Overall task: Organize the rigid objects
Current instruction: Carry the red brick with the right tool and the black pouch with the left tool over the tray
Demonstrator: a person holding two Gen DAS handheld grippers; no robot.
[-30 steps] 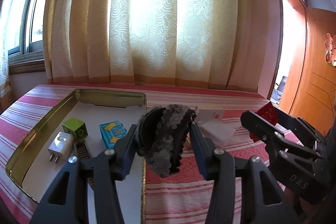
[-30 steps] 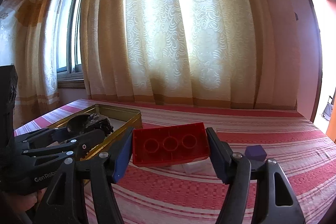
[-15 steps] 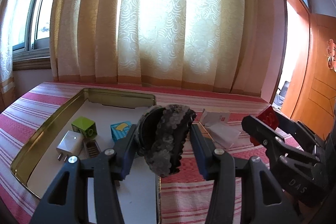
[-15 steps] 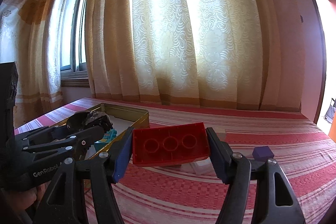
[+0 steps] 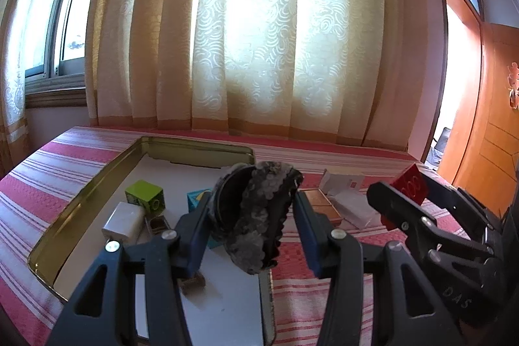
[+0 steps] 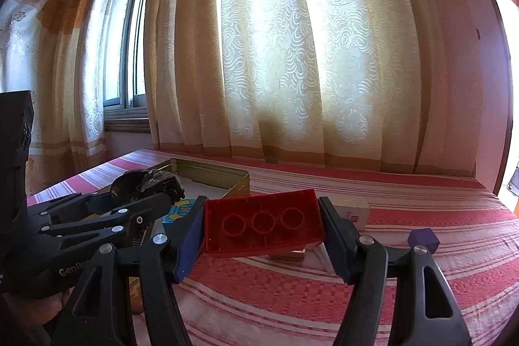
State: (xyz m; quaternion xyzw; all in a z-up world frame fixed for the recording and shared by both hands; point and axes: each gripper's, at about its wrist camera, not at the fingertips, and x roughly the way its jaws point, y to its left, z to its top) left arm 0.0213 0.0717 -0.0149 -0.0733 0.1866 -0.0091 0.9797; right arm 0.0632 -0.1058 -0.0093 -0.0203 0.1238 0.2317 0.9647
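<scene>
My left gripper (image 5: 251, 218) is shut on a round black case edged with grey sequins (image 5: 256, 213) and holds it above the right edge of a gold tin tray (image 5: 81, 200). The tray holds a green cube (image 5: 144, 195), a white charger (image 5: 123, 221) and a blue block (image 5: 194, 196). My right gripper (image 6: 262, 227) is shut on a red building brick (image 6: 262, 226), hollow side facing the camera, held above the striped cloth. The left gripper and its case also show in the right wrist view (image 6: 146, 184).
A red-and-white striped cloth (image 6: 292, 287) covers the table. On it lie a purple cube (image 6: 423, 239), a white box (image 6: 352, 211), a brown box (image 5: 319, 203) and clear plastic wrap (image 5: 352, 209). Curtains hang behind; an orange door (image 5: 493, 135) stands at the right.
The left gripper with the case has shifted right, so the tray and its contents slid leftward under it. The right gripper with the red brick has barely moved.
</scene>
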